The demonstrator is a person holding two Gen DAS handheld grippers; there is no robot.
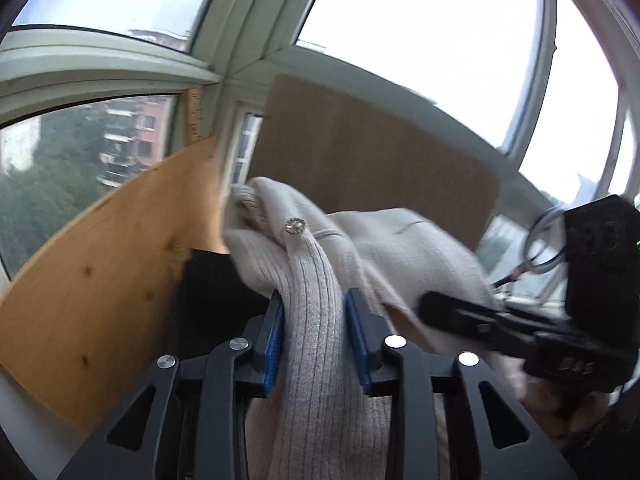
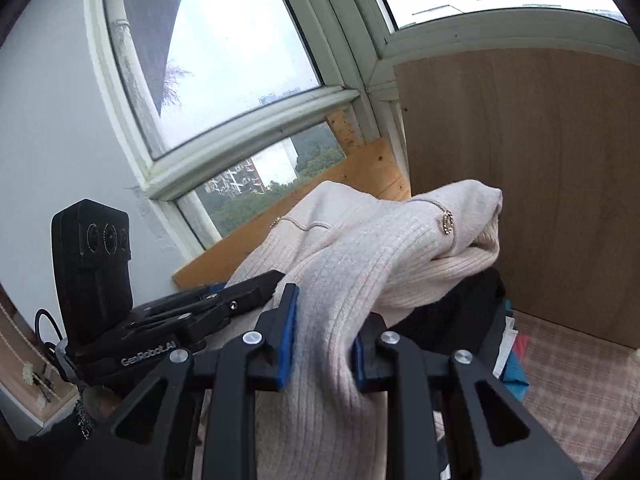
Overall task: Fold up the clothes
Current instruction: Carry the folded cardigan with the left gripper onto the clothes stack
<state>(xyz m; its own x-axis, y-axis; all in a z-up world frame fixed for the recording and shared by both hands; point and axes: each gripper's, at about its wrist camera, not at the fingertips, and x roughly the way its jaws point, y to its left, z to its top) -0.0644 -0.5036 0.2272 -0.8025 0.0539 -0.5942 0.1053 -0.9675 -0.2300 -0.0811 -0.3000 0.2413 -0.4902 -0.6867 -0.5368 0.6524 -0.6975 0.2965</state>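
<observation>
Left wrist view: left gripper (image 1: 316, 332) clamped on fold of cream ribbed cardigan (image 1: 312, 280), lifted before window; rhinestone button (image 1: 295, 225) visible; right gripper (image 1: 480, 316) reaches into same knit at right.

Right wrist view: right gripper (image 2: 326, 344) pinching cardigan (image 2: 360, 248) raised above dark garment (image 2: 452, 312); left gripper (image 2: 240, 292) alongside left, against cloth.

A flat high up in a residential block is indicated: a white-framed bay window (image 2: 256, 116) is seen from 9 to 1 o'clock, with apartment buildings (image 1: 132, 136) and treetops below. Wooden boards (image 1: 100, 280) are leaned against the sill, and a checked bedcover (image 2: 576, 380) is spread at 4 o'clock
</observation>
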